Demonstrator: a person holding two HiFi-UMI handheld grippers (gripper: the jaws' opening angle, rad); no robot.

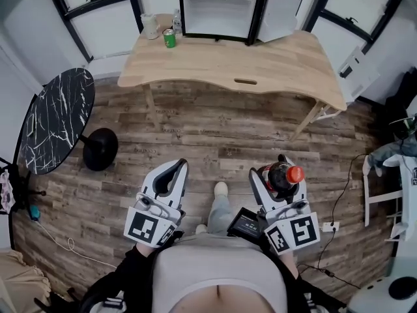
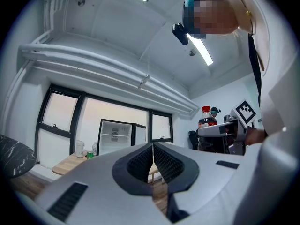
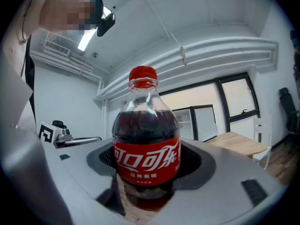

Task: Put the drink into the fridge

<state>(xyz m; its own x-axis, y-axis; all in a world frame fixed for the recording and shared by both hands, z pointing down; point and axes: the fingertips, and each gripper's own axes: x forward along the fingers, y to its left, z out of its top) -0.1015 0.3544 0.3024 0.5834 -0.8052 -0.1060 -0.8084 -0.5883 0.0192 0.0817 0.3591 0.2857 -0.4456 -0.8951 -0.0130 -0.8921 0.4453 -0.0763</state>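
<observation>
The drink (image 1: 285,175) is a clear plastic cola bottle holding dark liquid, with its red cap on and a red label with white script. It stands upright at the lower right of the head view, clamped at its lower body between the jaws of the right gripper (image 1: 279,186). The fridge (image 1: 218,5) is at the top centre, at the far edge of the wooden counter (image 1: 280,64). It has a black frame, a white inside with a shelf, and its door swung open to the right. Bottle and fridge are well apart.

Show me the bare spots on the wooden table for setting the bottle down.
The light wooden table is bare across its front and right side, beyond the open black-framed fridge. Crowded: back-left corner, with green can, white jug, small clear bottle.
</observation>
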